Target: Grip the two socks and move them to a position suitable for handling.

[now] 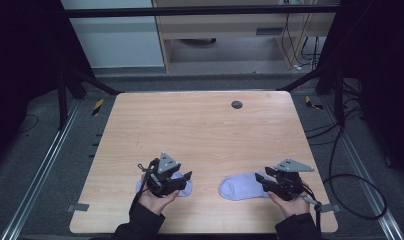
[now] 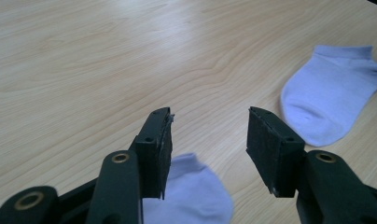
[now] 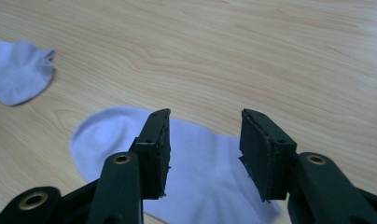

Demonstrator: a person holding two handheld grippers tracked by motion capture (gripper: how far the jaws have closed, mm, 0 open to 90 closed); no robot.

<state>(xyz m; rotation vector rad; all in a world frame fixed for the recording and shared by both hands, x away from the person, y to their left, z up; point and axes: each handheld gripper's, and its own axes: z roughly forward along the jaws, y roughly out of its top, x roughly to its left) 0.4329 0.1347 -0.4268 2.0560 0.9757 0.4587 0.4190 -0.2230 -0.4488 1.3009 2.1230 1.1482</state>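
Observation:
Two pale lilac ankle socks lie flat near the front edge of the wooden table (image 1: 200,130). The left sock (image 1: 185,188) sits under my left gripper (image 1: 182,179); in the left gripper view its end (image 2: 196,196) shows below the open jaws (image 2: 210,133), with nothing between them. The right sock (image 1: 240,187) lies at front centre-right, its cuff end beneath my right gripper (image 1: 266,179). In the right gripper view this sock (image 3: 200,172) spreads under the open jaws (image 3: 204,135), which hover above it without touching. Each gripper view also shows the other sock (image 2: 331,93) (image 3: 18,70) farther off.
A small dark round grommet (image 1: 236,104) sits in the table's far middle. Black frame legs and cables (image 1: 340,165) stand around the table, with a cabinet (image 1: 230,30) behind. The table's front edge runs just under the person's hands (image 1: 155,200).

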